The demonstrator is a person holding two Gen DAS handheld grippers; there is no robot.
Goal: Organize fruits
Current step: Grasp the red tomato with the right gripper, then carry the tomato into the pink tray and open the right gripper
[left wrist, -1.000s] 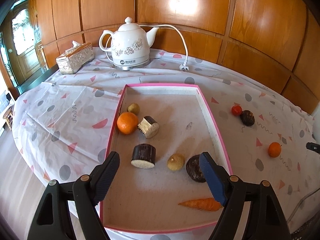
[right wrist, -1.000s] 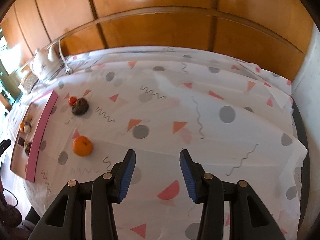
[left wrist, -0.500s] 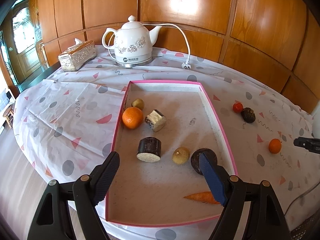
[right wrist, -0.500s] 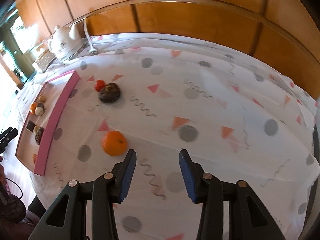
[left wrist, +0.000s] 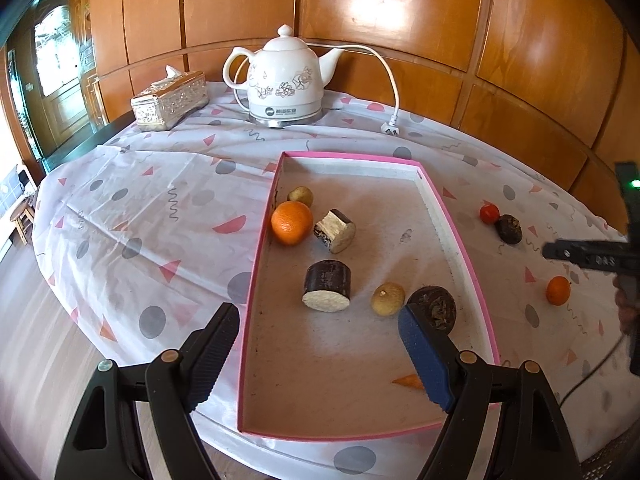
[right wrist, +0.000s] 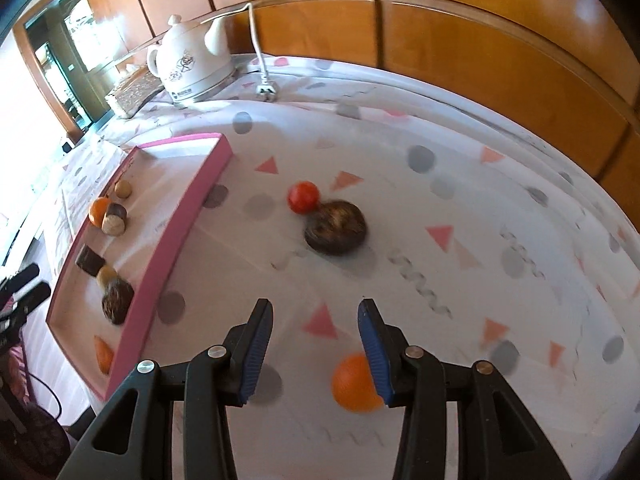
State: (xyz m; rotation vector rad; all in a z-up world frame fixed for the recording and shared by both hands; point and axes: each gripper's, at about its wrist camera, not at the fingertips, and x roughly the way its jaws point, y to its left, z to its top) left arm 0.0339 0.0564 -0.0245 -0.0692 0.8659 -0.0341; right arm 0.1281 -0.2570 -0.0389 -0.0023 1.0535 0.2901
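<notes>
A pink-rimmed tray holds an orange, two cut dark stalk pieces, two small yellowish fruits, a dark round fruit and a carrot. My left gripper hovers open and empty over the tray's near end. On the cloth right of the tray lie a red tomato, a dark round fruit and a small orange. My right gripper is open, low over the cloth, with the small orange beside its right finger.
A white kettle with its cord and plug stands at the back of the table. A silver tissue box sits to the kettle's left. Wood panelling runs behind. The table edge curves close below both grippers.
My right gripper swung left and moved toward the loose fruits; the small orange now lies by its right finger. My left gripper drew back and rose slightly over the tray.
</notes>
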